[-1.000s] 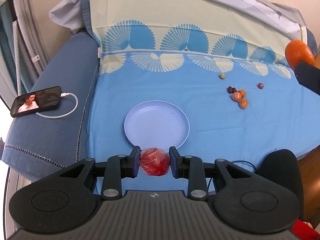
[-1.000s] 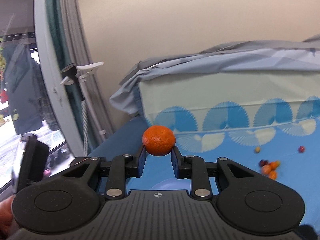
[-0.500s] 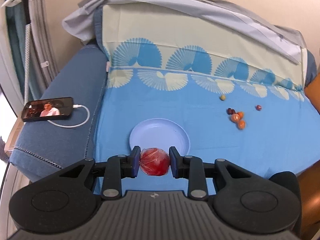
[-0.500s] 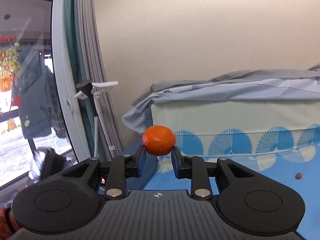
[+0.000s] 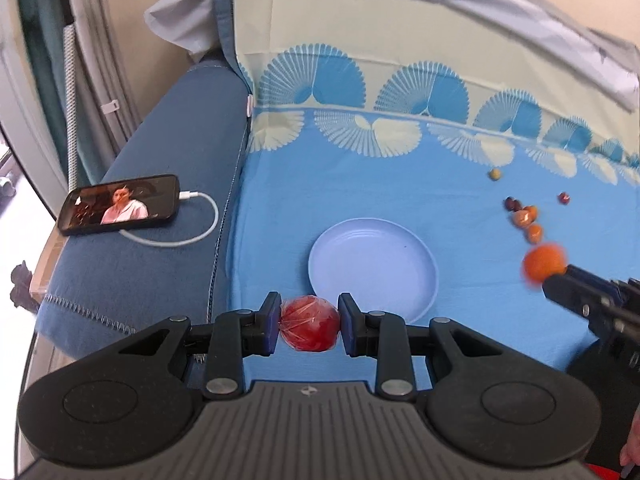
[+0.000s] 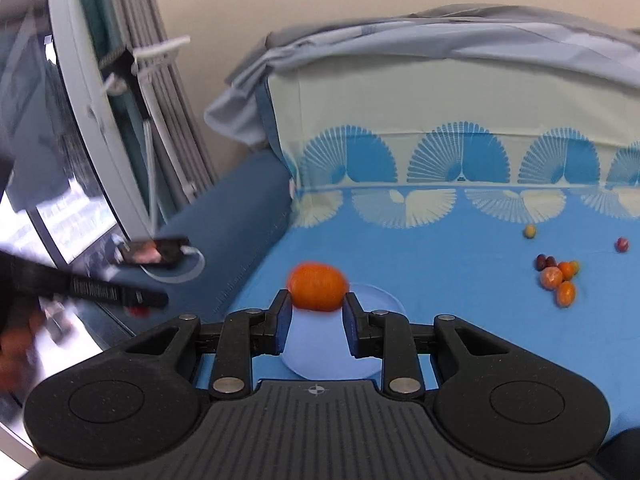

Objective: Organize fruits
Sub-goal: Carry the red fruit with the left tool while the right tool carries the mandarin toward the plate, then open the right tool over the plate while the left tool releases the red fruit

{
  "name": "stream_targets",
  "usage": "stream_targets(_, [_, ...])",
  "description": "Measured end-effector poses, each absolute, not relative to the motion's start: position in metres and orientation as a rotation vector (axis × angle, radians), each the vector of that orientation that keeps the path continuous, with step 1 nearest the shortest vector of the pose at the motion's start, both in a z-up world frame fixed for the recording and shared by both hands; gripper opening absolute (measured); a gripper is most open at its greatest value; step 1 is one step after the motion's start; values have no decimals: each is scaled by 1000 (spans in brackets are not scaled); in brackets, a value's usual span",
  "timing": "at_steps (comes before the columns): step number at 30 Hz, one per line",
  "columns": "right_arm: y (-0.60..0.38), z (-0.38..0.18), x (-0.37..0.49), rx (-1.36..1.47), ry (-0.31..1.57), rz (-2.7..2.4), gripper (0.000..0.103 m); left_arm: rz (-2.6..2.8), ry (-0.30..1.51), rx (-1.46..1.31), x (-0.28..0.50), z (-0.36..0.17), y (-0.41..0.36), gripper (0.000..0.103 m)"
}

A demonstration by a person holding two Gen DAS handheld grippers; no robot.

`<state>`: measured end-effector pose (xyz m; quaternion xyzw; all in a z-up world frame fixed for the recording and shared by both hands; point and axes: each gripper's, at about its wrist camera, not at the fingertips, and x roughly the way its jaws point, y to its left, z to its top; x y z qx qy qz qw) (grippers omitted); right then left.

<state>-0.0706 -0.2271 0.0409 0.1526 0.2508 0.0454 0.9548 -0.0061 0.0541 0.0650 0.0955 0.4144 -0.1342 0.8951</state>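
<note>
My left gripper (image 5: 308,322) is shut on a red fruit wrapped in clear film (image 5: 309,323), just short of the near rim of a pale blue plate (image 5: 372,264) on the blue sheet. My right gripper (image 6: 316,310) is shut on an orange mandarin (image 6: 318,286) above the same plate (image 6: 380,296). From the left wrist view the right gripper enters at the right edge, holding the mandarin (image 5: 544,262) to the right of the plate. A cluster of small orange and dark red fruits (image 5: 524,216) (image 6: 558,276) lies on the sheet to the right.
A phone (image 5: 120,204) with a lit screen and white cable lies on the dark blue sofa arm at left. The sheet-covered backrest (image 5: 400,52) rises behind. A window and curtain (image 6: 100,120) stand at left. Single small fruits (image 5: 495,174) (image 6: 621,244) lie apart from the cluster.
My right gripper dropped and tipped down with the mandarin, bringing the plate into its view and re-entering the left wrist view lower at the right. My left gripper shifted sideways, still holding the red fruit.
</note>
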Motion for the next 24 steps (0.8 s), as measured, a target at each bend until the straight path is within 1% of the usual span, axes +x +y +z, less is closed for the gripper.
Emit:
stream_targets(3, [-220,20,-53,257,557,94,29,-309,857,213,15,48,41,34])
stream_targets(5, [-220,5,-35,279,597,109,29,-312,866,216,31,30,29,34])
stream_targets(8, [-213,-26,5,249,626,144,29,-351,866,184,54,3,13,34])
stream_targets(11, [-215,-57,60,215,718,118,27,-365,923,169,94,-34,-4,34])
stream_targets(13, [-229,-63,82,258,734,75,27,-343,952,165,116,-51,-9,34])
stream_targets(15, [-245,-64,84,282,717,60,27,-350,969,145,132,-61,-12,34])
stream_targets(18, [-257,-74,78,285,784,65,31,-341,1000,165,148,-76,-17,34])
stream_targets(20, [-253,-84,67,296,816,98,36,-340,1014,161,153,-83,-16,34])
stream_targets(24, [-237,-100,61,270,854,131,39,-325,1041,187,153,-95,-18,34])
